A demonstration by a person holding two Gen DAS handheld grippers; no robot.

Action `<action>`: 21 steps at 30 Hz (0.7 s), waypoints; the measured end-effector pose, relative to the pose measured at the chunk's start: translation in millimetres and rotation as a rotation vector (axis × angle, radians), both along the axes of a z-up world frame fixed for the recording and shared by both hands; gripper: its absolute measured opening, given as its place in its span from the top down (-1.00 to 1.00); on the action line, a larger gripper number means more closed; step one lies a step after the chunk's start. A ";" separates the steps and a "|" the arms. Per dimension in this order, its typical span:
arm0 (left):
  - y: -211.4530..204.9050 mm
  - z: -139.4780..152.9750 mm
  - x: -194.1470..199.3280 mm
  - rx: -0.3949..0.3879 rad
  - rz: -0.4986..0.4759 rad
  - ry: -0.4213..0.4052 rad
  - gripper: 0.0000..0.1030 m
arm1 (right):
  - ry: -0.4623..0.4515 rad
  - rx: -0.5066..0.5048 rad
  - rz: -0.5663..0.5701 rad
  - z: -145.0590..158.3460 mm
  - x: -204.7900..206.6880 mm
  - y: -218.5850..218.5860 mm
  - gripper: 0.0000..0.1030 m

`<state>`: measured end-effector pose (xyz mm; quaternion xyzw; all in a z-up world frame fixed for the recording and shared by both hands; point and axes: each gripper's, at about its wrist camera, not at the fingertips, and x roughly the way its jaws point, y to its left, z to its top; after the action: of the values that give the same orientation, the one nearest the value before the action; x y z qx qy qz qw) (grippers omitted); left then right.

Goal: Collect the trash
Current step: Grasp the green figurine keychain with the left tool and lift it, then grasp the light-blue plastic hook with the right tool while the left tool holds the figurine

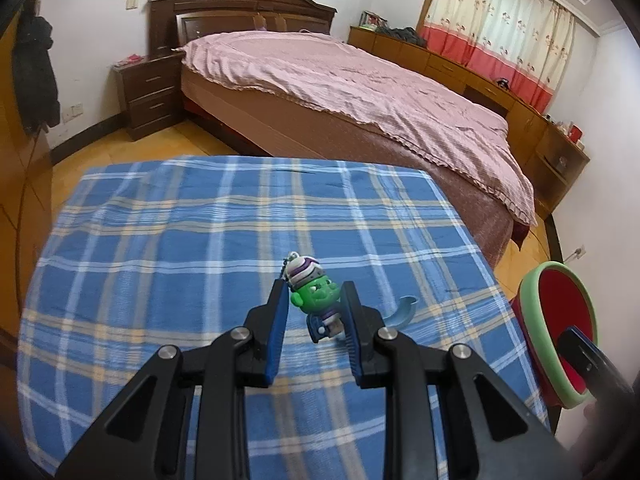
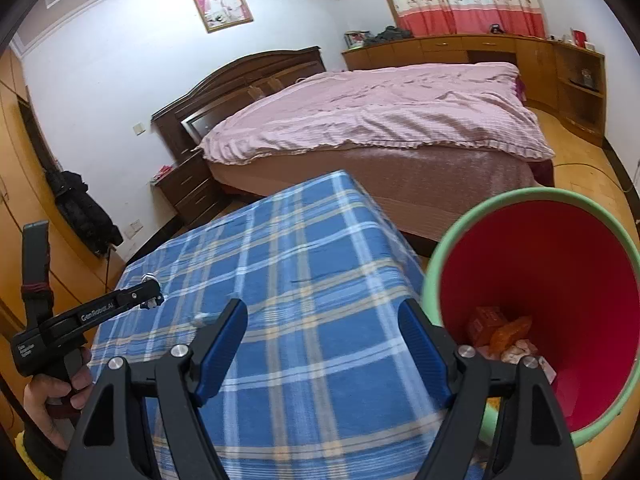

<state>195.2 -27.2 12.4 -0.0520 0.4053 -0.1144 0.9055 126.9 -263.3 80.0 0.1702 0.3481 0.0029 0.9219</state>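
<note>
My left gripper (image 1: 314, 286) is shut on a small green figurine keychain (image 1: 316, 300) with a purple-and-white striped cap and a bead chain, holding it just above the blue plaid tablecloth (image 1: 200, 240). A teal curved piece (image 1: 405, 309) shows beside the right finger; I cannot tell whether it belongs to the figurine. In the right wrist view the left gripper (image 2: 150, 294) appears at the left, held by a hand (image 2: 48, 396). My right gripper (image 2: 324, 336) stands open and empty over the table's right edge, next to the red bin (image 2: 560, 280) with a green rim.
The bin holds orange wrappers and crumpled scraps (image 2: 504, 336). A small pale object (image 2: 200, 319) lies on the cloth near my right gripper's left finger. Behind the table are a bed with a pink cover (image 1: 360, 92), a dark nightstand (image 1: 148, 92) and wooden cabinets (image 2: 520, 56).
</note>
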 end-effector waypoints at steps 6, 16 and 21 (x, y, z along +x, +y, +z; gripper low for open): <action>27.8 2.9 -9.2 0.018 0.054 -0.001 0.49 | 0.018 0.019 0.054 0.1 11.9 25.4 -0.37; 67.1 -11.8 -15.2 0.015 0.123 0.030 0.49 | 0.075 0.021 0.139 -13.9 42.7 73.5 -0.20; 75.1 -22.3 -12.6 -0.008 0.133 0.049 0.49 | 0.115 0.008 0.155 -25.5 62.2 94.7 -0.06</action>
<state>182.6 48.0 -10.0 -0.0852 0.4226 -0.0542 0.9007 189.1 -168.6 54.5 0.1465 0.4124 0.0660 0.8967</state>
